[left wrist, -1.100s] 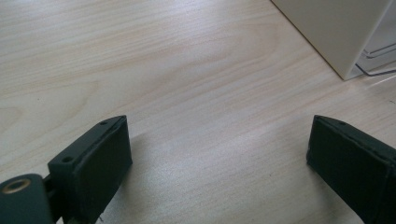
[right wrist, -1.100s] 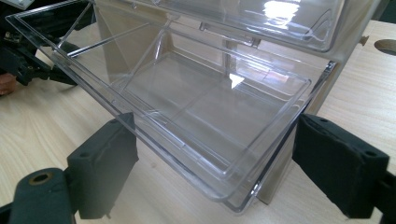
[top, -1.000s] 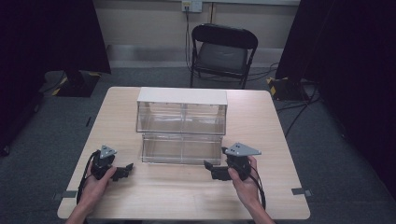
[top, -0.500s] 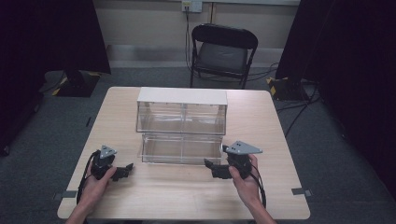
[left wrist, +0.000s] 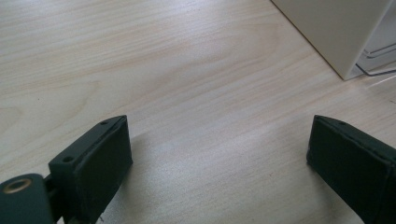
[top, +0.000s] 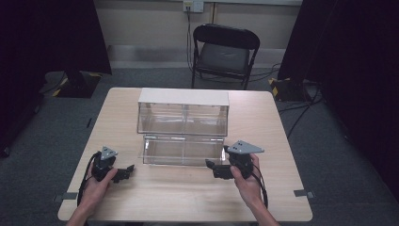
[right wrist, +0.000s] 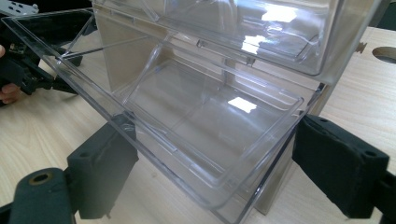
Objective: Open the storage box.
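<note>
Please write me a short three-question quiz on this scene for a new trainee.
1. True or false: the lower clear drawer of the drawer cabinet stands pulled out toward the person.
2. Which gripper is nearer that drawer's front: A) left gripper, B) right gripper?
3. Fill in: in the left gripper view, the open jaws have only the bare wooden ____ between them.

Key:
1. True; it juts forward of the cabinet in the high view.
2. B; in the right gripper view its open jaws stand either side of the drawer's front corner, though contact cannot be told.
3. Table.
</note>
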A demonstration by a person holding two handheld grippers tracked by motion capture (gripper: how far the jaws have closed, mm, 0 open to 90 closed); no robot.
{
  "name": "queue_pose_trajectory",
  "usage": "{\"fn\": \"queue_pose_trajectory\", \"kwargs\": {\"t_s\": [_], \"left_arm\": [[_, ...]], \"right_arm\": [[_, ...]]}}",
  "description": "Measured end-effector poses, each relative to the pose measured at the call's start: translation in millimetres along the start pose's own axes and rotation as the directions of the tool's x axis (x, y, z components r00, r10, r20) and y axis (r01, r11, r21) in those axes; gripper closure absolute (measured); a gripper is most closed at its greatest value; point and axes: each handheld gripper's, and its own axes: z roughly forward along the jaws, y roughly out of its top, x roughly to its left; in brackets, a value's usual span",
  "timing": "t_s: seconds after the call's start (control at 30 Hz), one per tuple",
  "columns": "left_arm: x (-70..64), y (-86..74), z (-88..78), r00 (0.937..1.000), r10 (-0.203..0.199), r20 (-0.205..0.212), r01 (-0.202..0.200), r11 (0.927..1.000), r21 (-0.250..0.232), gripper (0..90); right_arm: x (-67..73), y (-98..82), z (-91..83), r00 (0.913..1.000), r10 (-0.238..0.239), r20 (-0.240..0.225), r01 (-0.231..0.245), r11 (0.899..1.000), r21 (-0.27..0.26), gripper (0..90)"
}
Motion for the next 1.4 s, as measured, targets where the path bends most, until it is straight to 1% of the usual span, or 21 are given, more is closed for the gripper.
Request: {"fn": "queue_pose_trajectory", "kwargs": {"t_s": [0.4,0.6,0.7,0.87,1.07,1.13,1.27,1.4], "left_arm": [[-0.2,0.0,0.0,1.0000,-0.002,0.000,0.002,1.0000,0.000,6.0],[-0.2,0.0,0.0,1.0000,-0.002,0.000,0.002,1.0000,0.000,6.0],[0.0,0.0,0.0,1.0000,0.000,0.001,0.000,1.0000,0.000,6.0],[-0.1,0.0,0.0,1.0000,-0.002,0.000,0.002,1.0000,0.000,6.0],[-0.1,0.0,0.1,1.0000,-0.001,0.001,0.001,1.0000,0.000,6.0],[0.0,0.0,0.0,1.0000,0.000,0.000,0.000,1.0000,0.000,6.0],[-0.1,0.0,0.1,1.0000,-0.001,0.001,0.001,1.0000,0.000,6.0],[0.0,0.0,0.1,1.0000,-0.001,0.001,0.001,1.0000,0.000,6.0]], "right_arm": [[0.1,2.5,4.1,1.0000,0.003,0.008,-0.003,1.000,0.015,13.5],[-0.6,2.8,6.5,1.0000,-0.008,0.006,0.008,1.000,0.026,13.4],[-1.2,4.7,7.4,0.9999,-0.005,0.013,0.005,1.000,0.027,13.3],[-2.5,6.8,8.2,0.9999,-0.006,0.013,0.005,0.999,0.038,13.3],[-5.0,7.5,10.9,0.9997,0.000,0.025,-0.001,0.999,0.040,13.9],[-5.0,8.8,11.1,0.9994,0.000,0.036,-0.001,0.999,0.039,13.7],[-5.9,9.3,11.4,0.9996,0.002,0.028,-0.003,0.999,0.042,13.3],[-8.0,9.3,13.0,0.9988,-0.001,0.048,-0.002,0.999,0.043,13.3]]}}
